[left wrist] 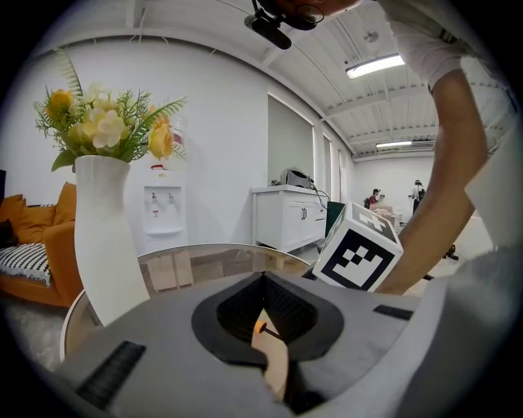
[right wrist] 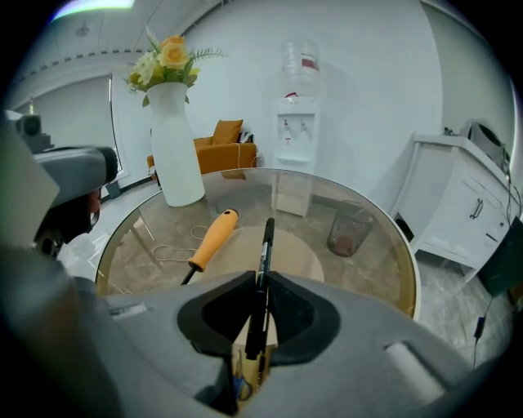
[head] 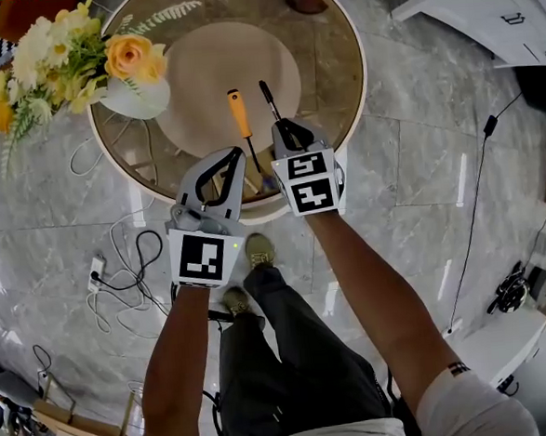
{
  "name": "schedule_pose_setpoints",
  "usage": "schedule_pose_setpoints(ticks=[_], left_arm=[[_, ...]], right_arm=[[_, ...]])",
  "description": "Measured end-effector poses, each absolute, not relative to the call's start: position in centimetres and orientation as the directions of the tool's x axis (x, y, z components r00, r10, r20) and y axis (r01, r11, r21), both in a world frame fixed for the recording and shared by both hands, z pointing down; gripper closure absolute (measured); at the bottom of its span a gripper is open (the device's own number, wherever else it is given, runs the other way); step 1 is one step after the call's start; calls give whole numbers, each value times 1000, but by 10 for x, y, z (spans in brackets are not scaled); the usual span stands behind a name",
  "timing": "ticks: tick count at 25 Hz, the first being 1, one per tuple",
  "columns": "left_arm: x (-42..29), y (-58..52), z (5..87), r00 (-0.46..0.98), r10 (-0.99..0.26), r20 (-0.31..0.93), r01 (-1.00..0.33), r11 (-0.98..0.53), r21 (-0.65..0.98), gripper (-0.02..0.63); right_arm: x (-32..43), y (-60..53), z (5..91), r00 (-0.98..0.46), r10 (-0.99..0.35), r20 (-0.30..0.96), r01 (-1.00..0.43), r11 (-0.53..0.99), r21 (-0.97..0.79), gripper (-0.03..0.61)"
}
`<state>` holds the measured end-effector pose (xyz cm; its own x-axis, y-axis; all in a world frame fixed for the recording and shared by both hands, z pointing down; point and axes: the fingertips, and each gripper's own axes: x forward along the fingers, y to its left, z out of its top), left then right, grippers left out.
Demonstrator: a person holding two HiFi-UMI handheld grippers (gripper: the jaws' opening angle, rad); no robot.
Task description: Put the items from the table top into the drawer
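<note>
Currently pen (right wrist: 263,253) is clamped between the right gripper's (right wrist: 260,279) jaws, over the near edge of the glass table (right wrist: 368,261). White print on its barrel is too small to read. Screwdriver (right wrist: 211,238) with orange handle lies on the table just left of the pen. Left gripper (left wrist: 262,277) has its jaws together, empty. Vase (right wrist: 178,151) stands at the left rim.

Two grey plastic tools are shown, the left gripper (head: 234,159) and the right gripper (head: 283,128). Each is fitted with a white cube (head: 310,180) printed with black square markers, and the jaws are lined with black ribbed pads (right wrist: 294,314). White short sleeves (head: 467,399) with dark-striped cuffs are worn, together with dark trousers (head: 293,369) and olive shoes (head: 259,251).
</note>
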<state>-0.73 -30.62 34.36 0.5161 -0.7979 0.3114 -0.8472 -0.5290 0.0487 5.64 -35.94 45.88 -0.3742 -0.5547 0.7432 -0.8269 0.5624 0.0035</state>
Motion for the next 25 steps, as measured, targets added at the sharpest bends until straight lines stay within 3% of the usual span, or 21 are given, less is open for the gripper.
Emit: schedule_pose_setpoints(ticks=[25], left_arm=[[0, -191, 331, 551, -791, 264, -829, -554, 71, 614]], right_arm=[[59, -203, 362, -422, -698, 579, -858, 514, -6, 538]])
